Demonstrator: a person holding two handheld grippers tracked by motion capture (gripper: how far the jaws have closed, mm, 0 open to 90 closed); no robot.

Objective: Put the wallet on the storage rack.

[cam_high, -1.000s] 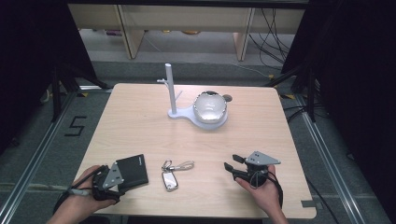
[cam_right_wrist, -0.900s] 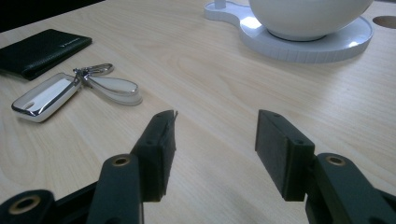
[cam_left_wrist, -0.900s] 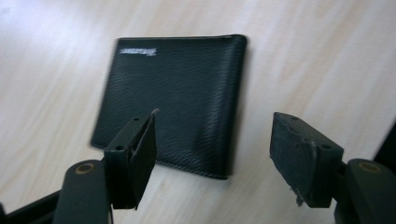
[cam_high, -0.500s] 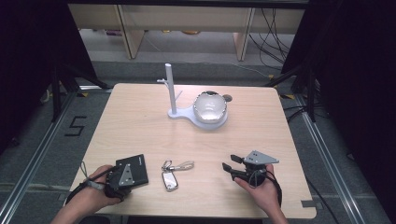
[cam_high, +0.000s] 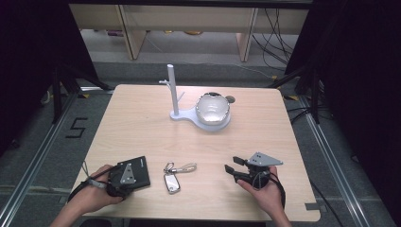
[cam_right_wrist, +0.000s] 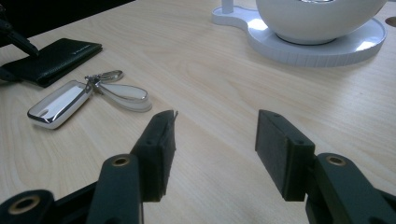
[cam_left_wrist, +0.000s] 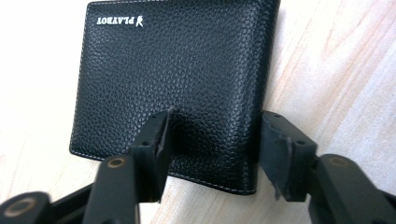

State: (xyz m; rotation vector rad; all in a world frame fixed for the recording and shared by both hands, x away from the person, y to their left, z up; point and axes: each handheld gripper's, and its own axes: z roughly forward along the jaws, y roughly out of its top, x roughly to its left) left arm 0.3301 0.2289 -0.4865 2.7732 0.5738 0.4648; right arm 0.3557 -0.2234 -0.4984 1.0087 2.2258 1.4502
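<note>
A black leather wallet (cam_high: 140, 167) (cam_left_wrist: 173, 70) lies flat near the table's front left corner. My left gripper (cam_high: 124, 175) (cam_left_wrist: 215, 135) hangs over its near end. One jaw sits above the leather and the other stands just past the wallet's side edge, so that edge strip lies between them. The jaws have just been closing, and the pads do not press on the wallet. A silver key fob (cam_high: 171, 182) (cam_right_wrist: 58, 105) with a pale strap (cam_high: 183, 167) lies at front centre. My right gripper (cam_high: 232, 166) (cam_right_wrist: 215, 144) rests open at the front right with nothing between its fingers.
A white stand with an upright post (cam_high: 172, 90) and a rounded white bowl (cam_high: 213, 109) (cam_right_wrist: 317, 18) on its base sits at the back centre. Bare light wood table (cam_high: 142, 123) lies between it and the front objects. Dark floor and cables surround the table.
My left gripper has moved a little to the right and down onto the wallet's near end, and its jaws stand narrower. The right gripper, fob and stand have not moved.
</note>
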